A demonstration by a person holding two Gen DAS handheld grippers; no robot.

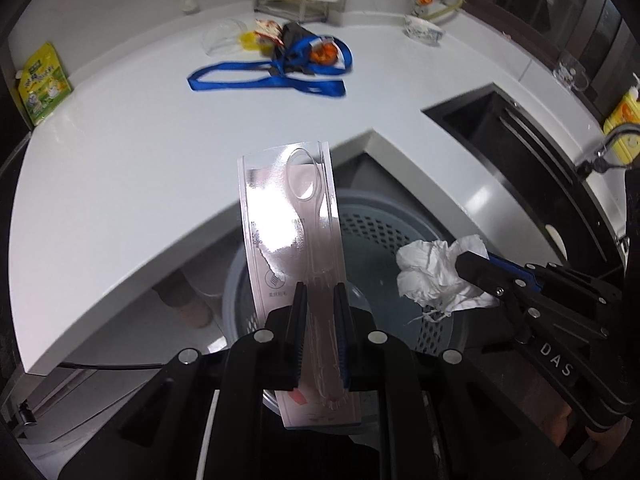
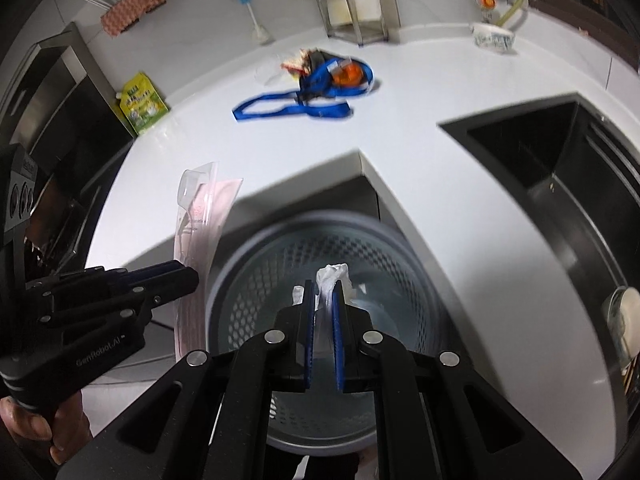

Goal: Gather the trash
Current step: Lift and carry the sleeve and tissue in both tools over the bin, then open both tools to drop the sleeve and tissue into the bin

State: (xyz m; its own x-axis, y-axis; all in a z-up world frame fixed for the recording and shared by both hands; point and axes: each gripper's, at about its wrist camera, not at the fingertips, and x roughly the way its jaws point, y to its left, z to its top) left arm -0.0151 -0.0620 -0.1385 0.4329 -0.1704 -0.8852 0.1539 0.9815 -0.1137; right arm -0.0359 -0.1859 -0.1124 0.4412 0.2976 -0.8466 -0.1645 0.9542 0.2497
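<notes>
Two tools hang over the same bin, each with a piece of trash pinched between its pads. The left tool point(image 1: 321, 304) is clamped on a clear packet point(image 1: 290, 216) with a plastic spoon sealed inside; the packet's long axis runs straight out along the fingers, its lower end behind the pads and its far end reaching up over the edge of the white tabletop point(image 1: 132, 152). The right tool point(image 2: 323, 300) is closed on a crumpled white tissue point(image 2: 330, 280), a small wad with no clear long axis. The perforated grey bin point(image 2: 280, 264) sits on the floor below the tabletop's inner corner, directly under both tools, its mouth open upward. The right tool looks better centred over the mouth; the left one is nearer the rim on the tabletop side. Both point steeply down, converging from either side, a person's hand point(image 2: 28, 428) gripping the left handle. The drop looks like a matter of opening the pads; the long packet could catch the rim. Farther out, a blue strap point(image 1: 264, 76) and wrappers point(image 1: 268, 30) lie on the tabletop.
</notes>
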